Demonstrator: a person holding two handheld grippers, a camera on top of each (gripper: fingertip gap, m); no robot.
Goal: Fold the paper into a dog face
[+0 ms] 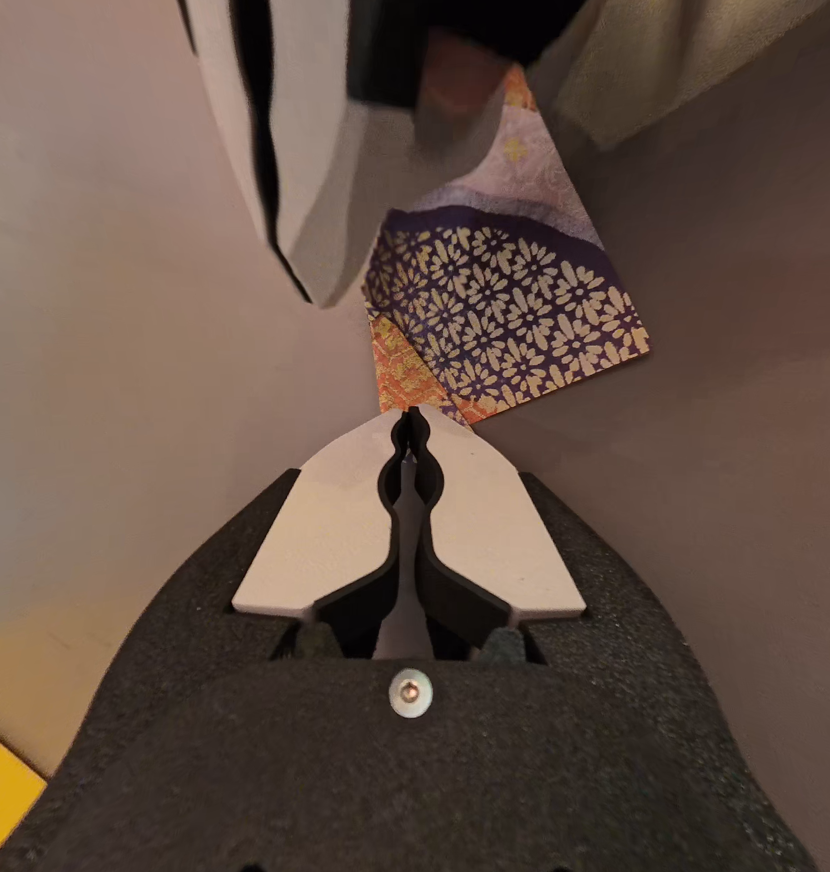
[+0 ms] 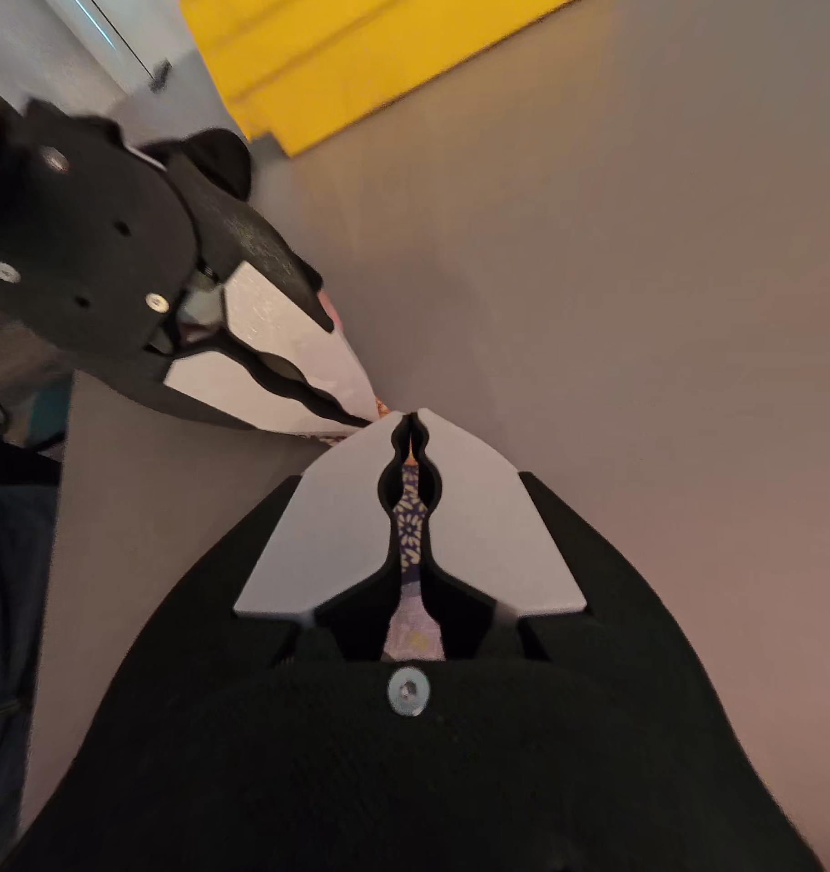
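Grey and plain, the table (image 1: pixel 120 330) fills most of both views, and a yellow surface (image 2: pixel 356 61) lies at the upper middle of the right wrist view and again at the lower left corner of the left wrist view. On the table, in the centre right of the left wrist view, lies the folded paper (image 1: pixel 502 325), with a purple part printed with pale flowers, an orange part at its lower corner and a pale lilac part higher up. The left gripper (image 1: pixel 410 414) has its two white fingers pressed together at the tips, right at the orange corner of the paper; whether it pinches the paper or only touches it, I cannot tell. The right gripper (image 1: pixel 316 295) comes down from the upper left of that frame, its fingers closed with only a thin dark line between them, and its tip is just beside the left edge of the paper. In the right wrist view the right gripper (image 2: pixel 412 415) is closed too, and the paper (image 2: pixel 410 524) shows through the gap between its fingers, below them. The left gripper (image 2: pixel 368 420) enters there from the left, and its tip almost meets the right one.
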